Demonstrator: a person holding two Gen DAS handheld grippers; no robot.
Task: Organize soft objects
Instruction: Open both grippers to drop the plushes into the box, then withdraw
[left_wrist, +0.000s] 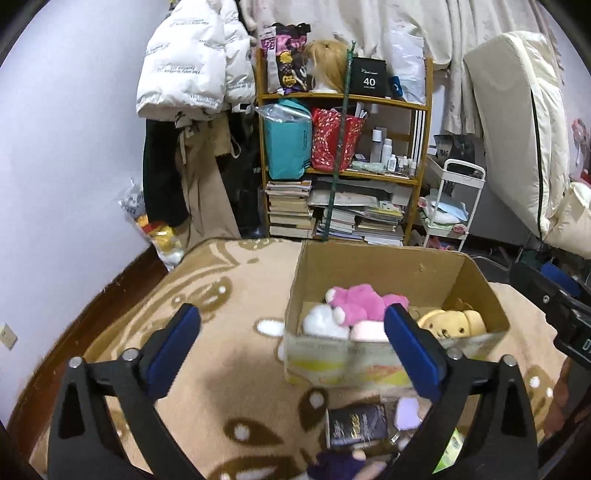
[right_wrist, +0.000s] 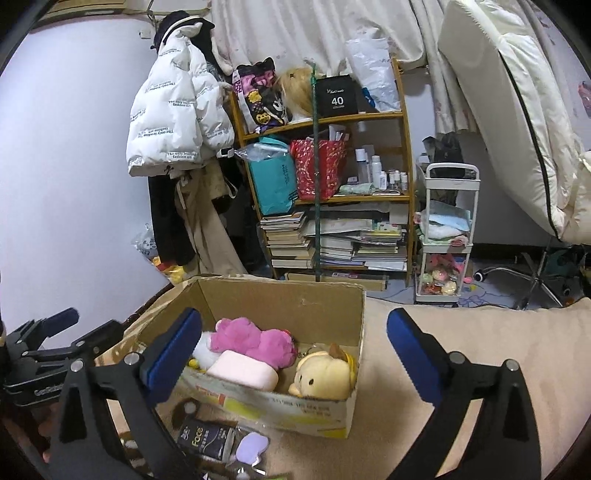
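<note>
An open cardboard box stands on the beige patterned blanket. Inside lie a pink plush, a white plush, a pale pink soft block and a yellow plush. In front of the box lie a black tissue pack, a small lilac pad and a dark purple soft toy. My left gripper is open and empty, before the box. My right gripper is open and empty over the box's near edge.
A wooden shelf with bags, bottles and stacked books stands behind the bed. Coats hang on the left. A white trolley and a folded mattress stand right. The other gripper shows at the far right and far left.
</note>
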